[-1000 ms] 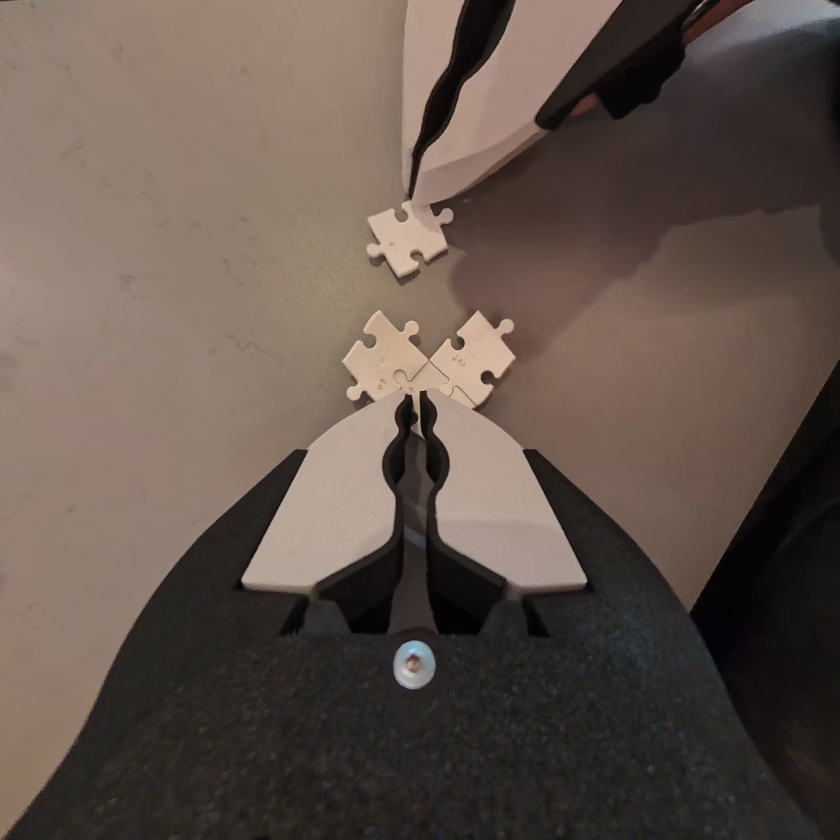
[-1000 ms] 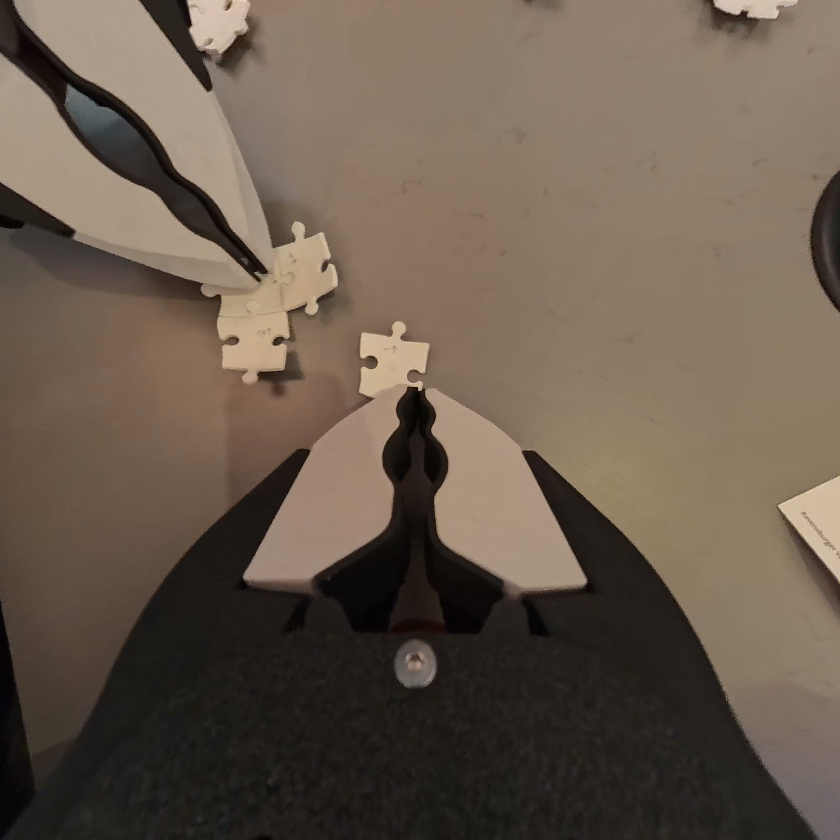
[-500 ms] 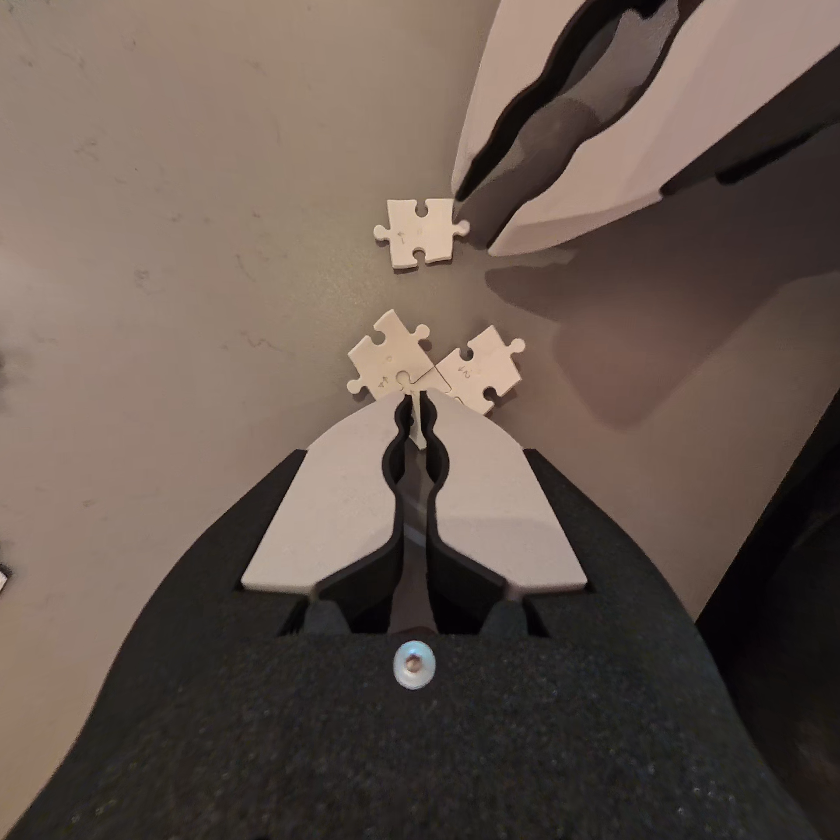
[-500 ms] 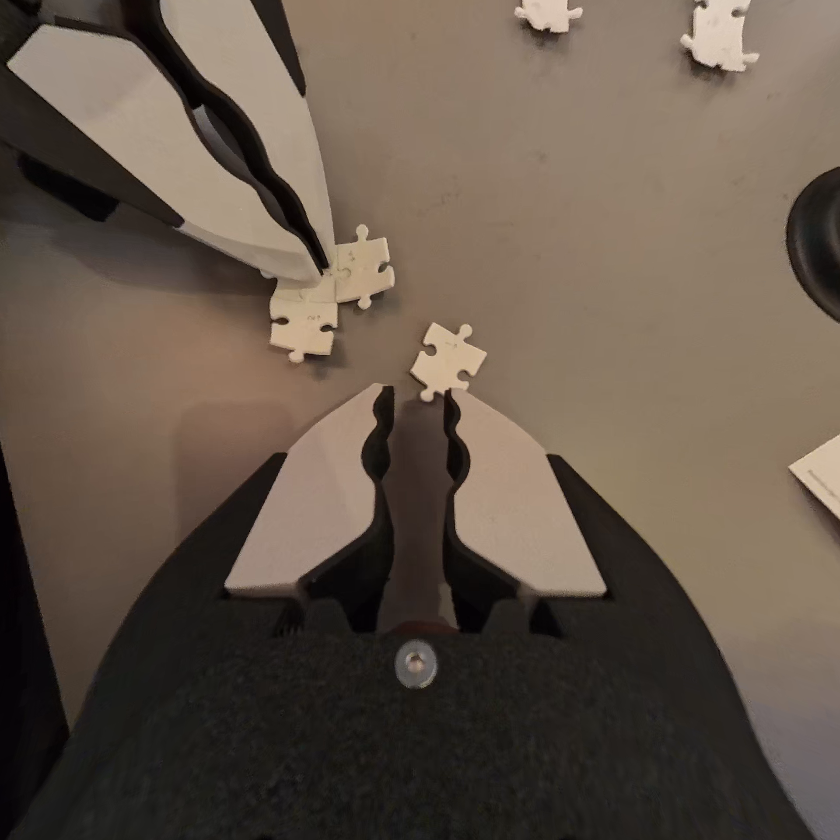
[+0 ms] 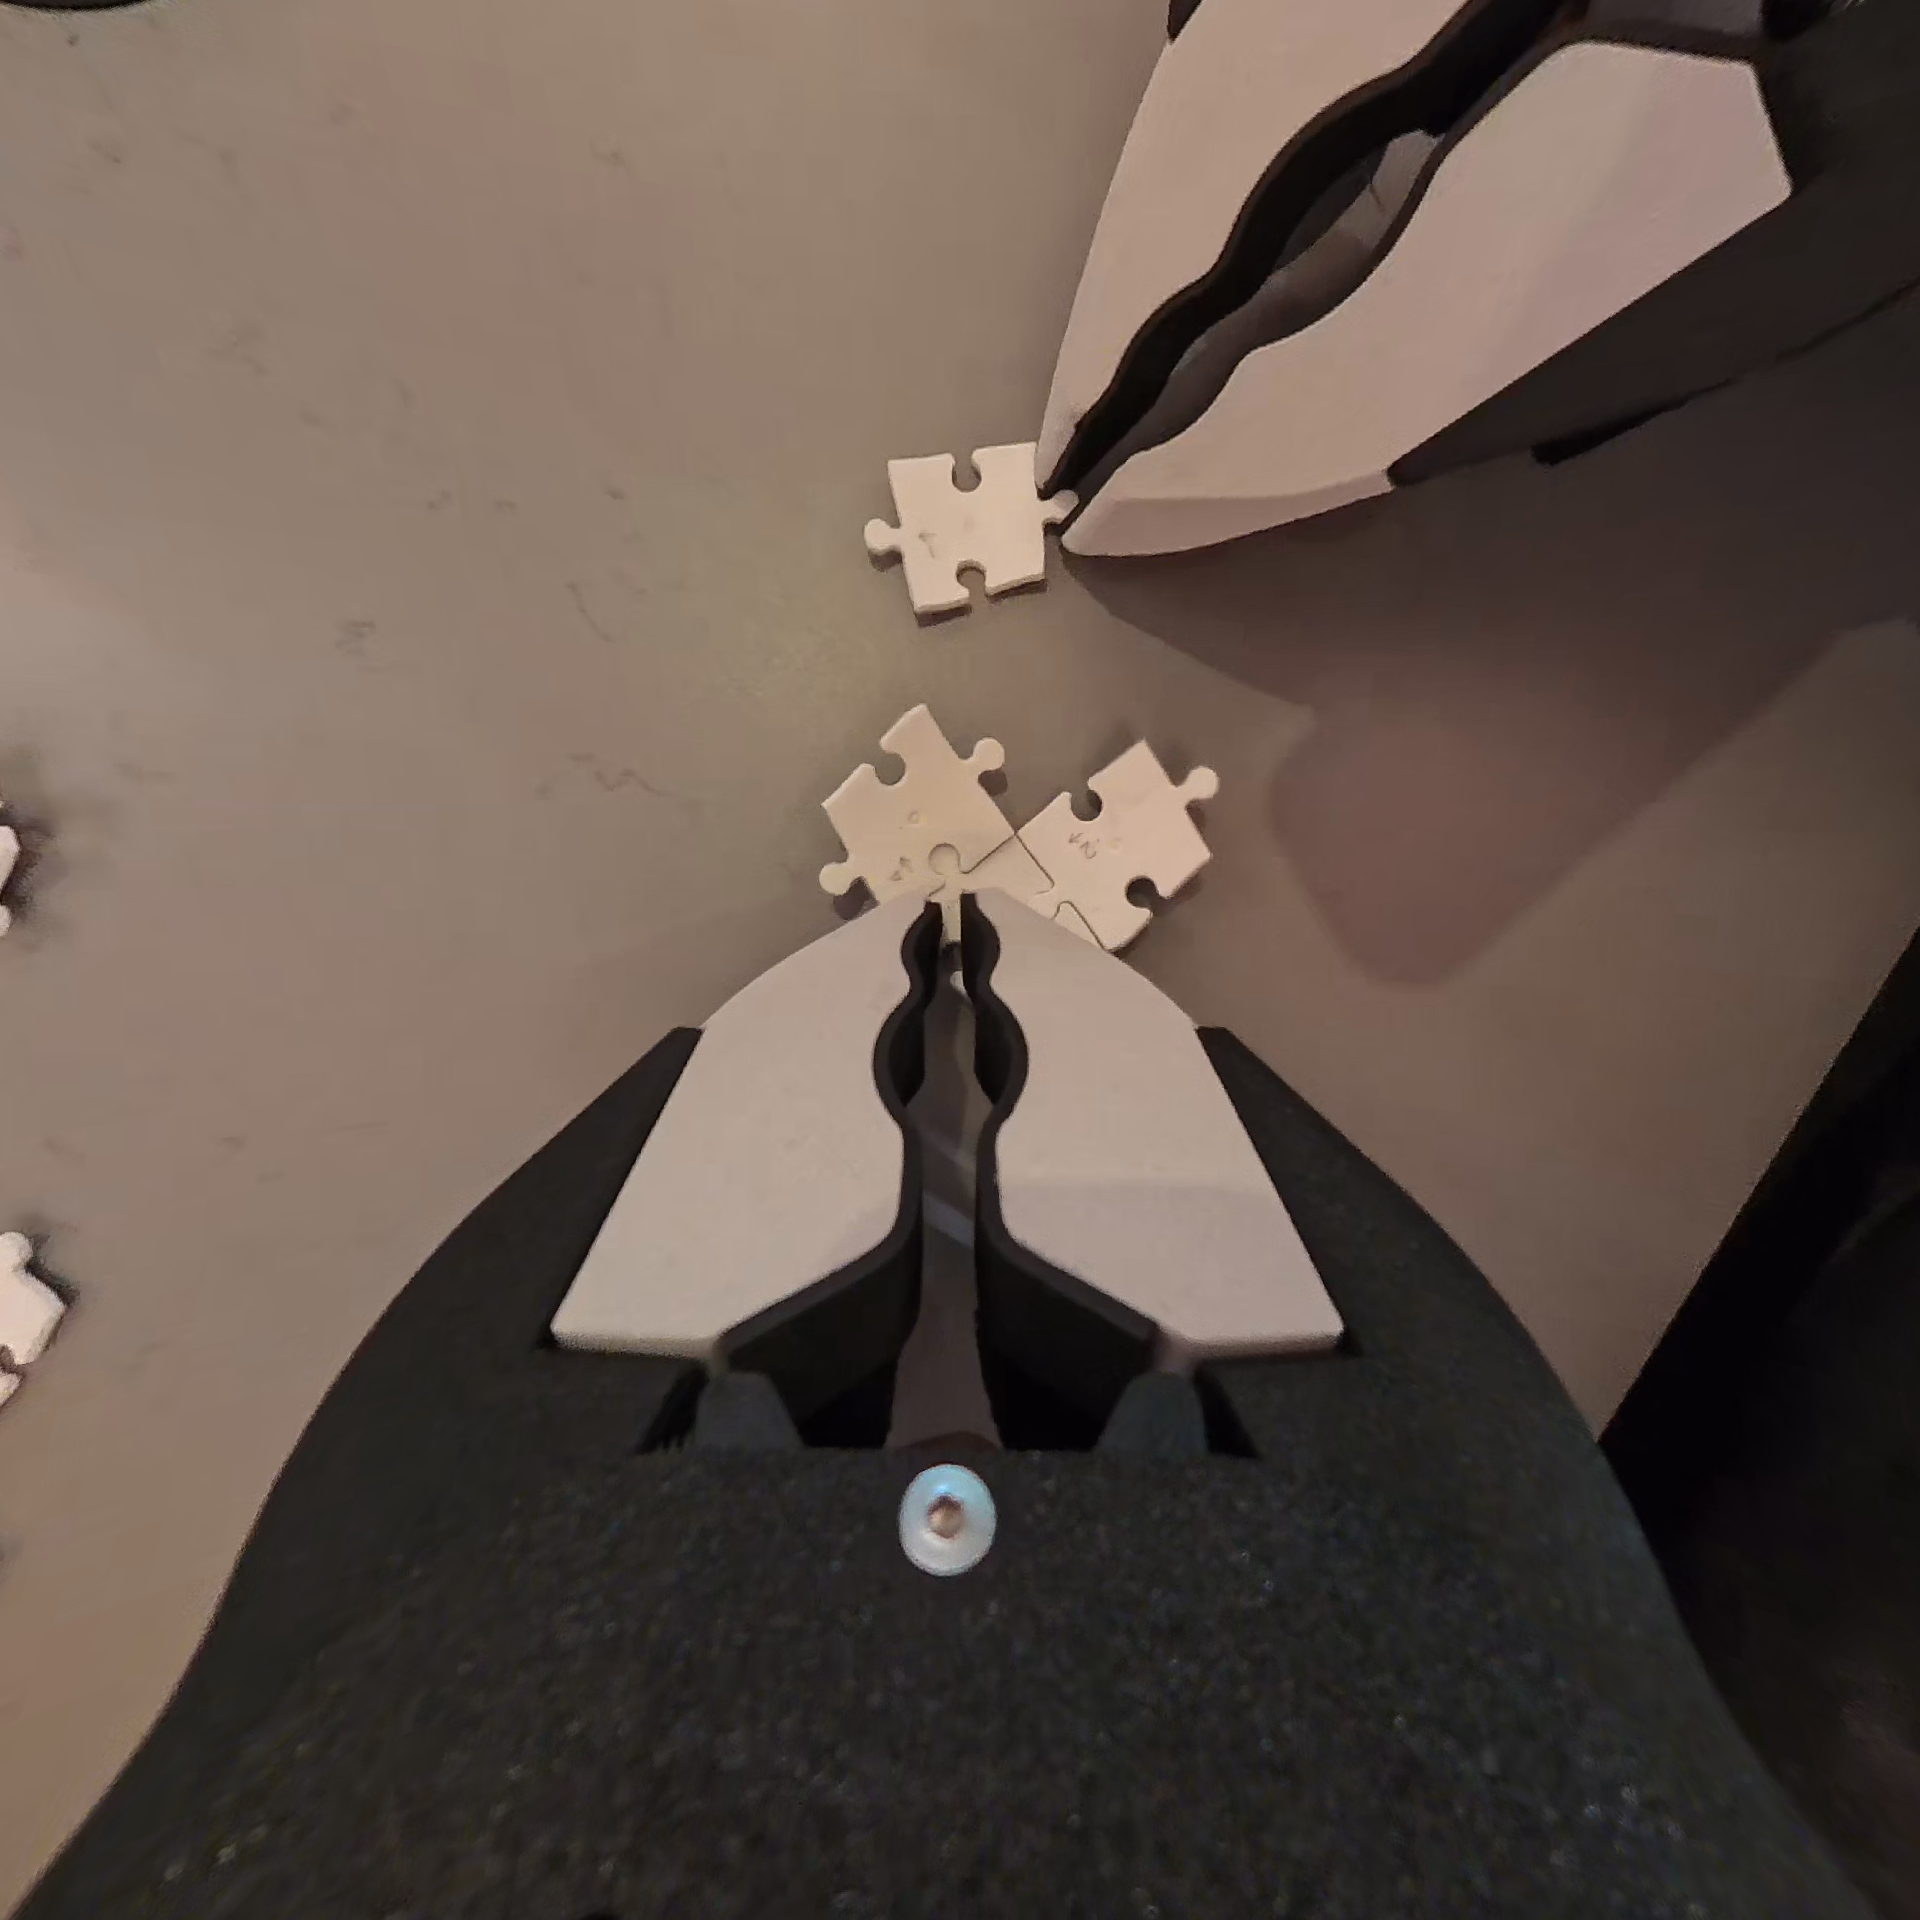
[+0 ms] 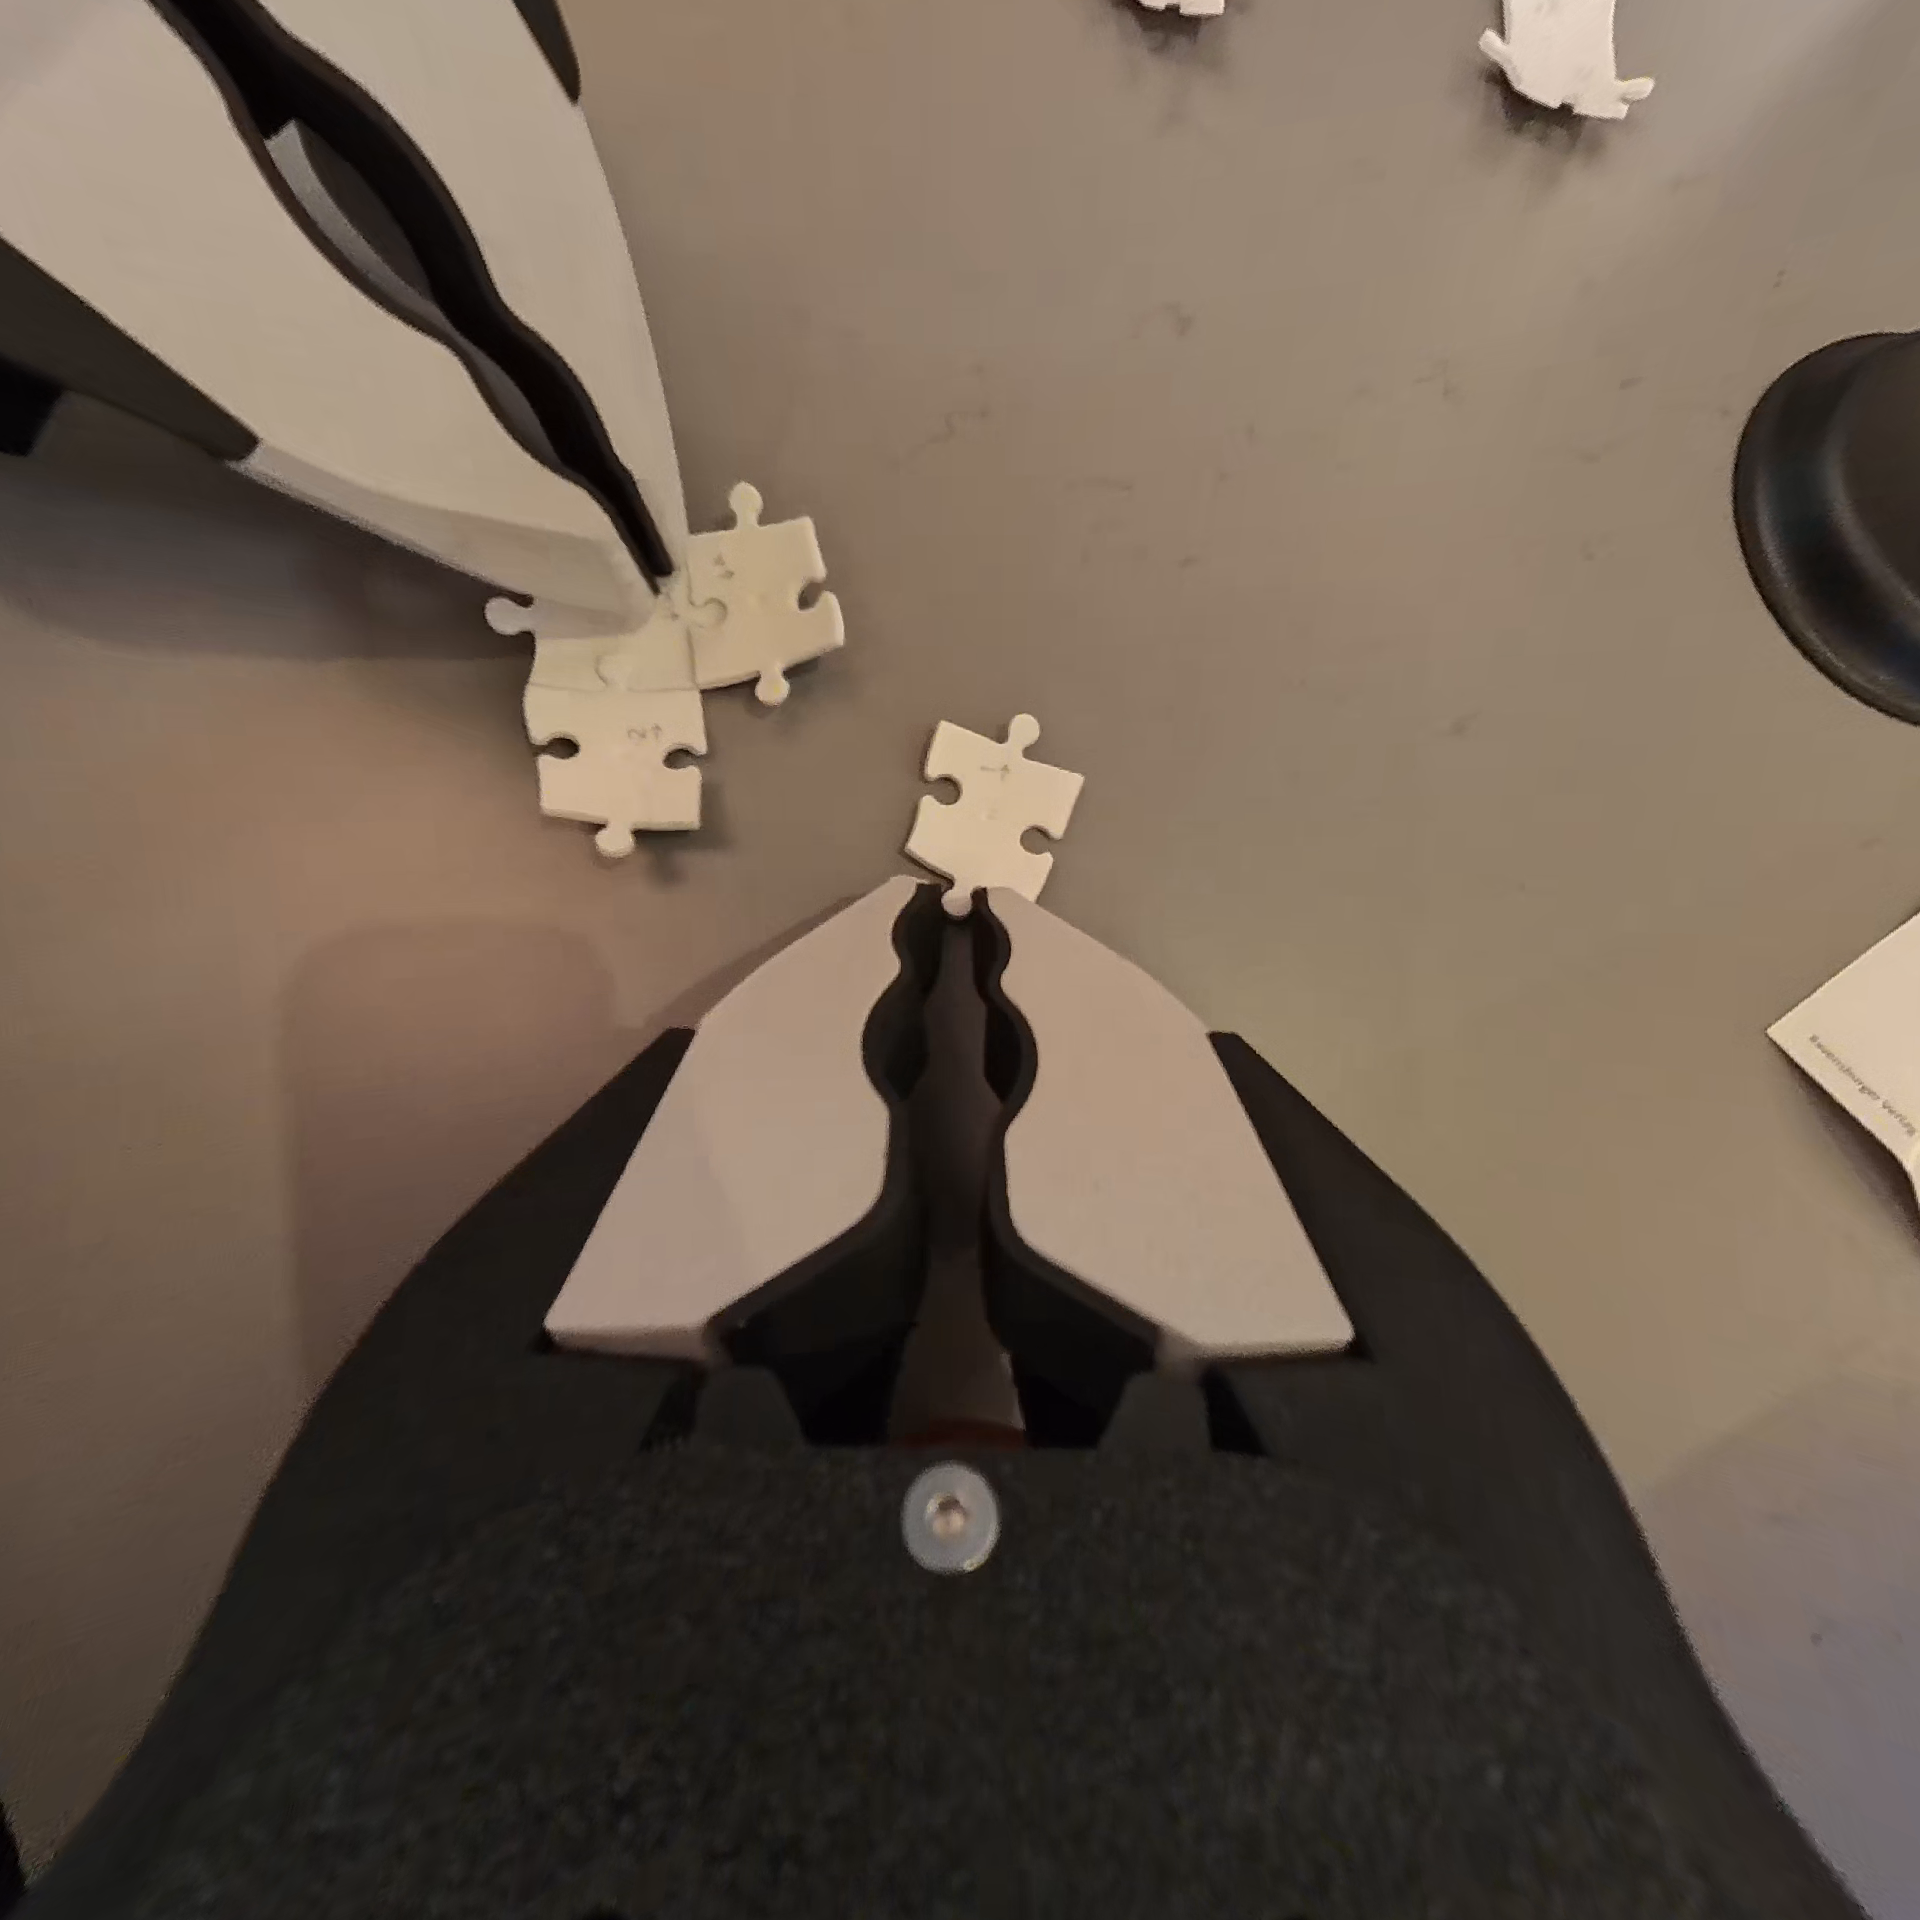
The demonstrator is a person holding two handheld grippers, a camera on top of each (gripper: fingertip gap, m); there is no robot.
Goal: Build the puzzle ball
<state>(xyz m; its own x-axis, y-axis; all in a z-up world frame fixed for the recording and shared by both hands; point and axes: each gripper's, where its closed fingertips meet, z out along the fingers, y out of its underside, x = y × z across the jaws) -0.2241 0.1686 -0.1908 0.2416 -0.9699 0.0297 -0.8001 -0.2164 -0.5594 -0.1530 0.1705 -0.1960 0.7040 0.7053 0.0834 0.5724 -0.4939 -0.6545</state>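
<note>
**Clerk:** Item one, the left tool?

**Operator:** Left tool point(image 5: 952, 923): I read its jaws as closed on the joined cluster point(image 5: 1013, 844), pinching a tab at the cluster's near edge. The cluster is several cream puzzle pieces locked together, lying on the grey counter point(image 5: 416, 520).

**Clerk:** Item two, the right tool?

**Operator:** Right tool point(image 6: 958, 902): jaws nearly together, clamped on the knob of a single piece point(image 6: 994, 808). That piece sits just beside the cluster, apart from it. I cannot tell whether it is lifted off the counter.

**Clerk:** Other stock, taken from the cluster?

**Operator:** Loose pieces point(image 6: 1564, 57), well beyond the cluster at the top edge of the right wrist view. More loose pieces at the left edge of the left wrist view, far from the cluster. A black round object point(image 6: 1839, 540), well off to the cluster's right. A white card point(image 6: 1860, 1039) with printing, farther right and nearer me.
</note>
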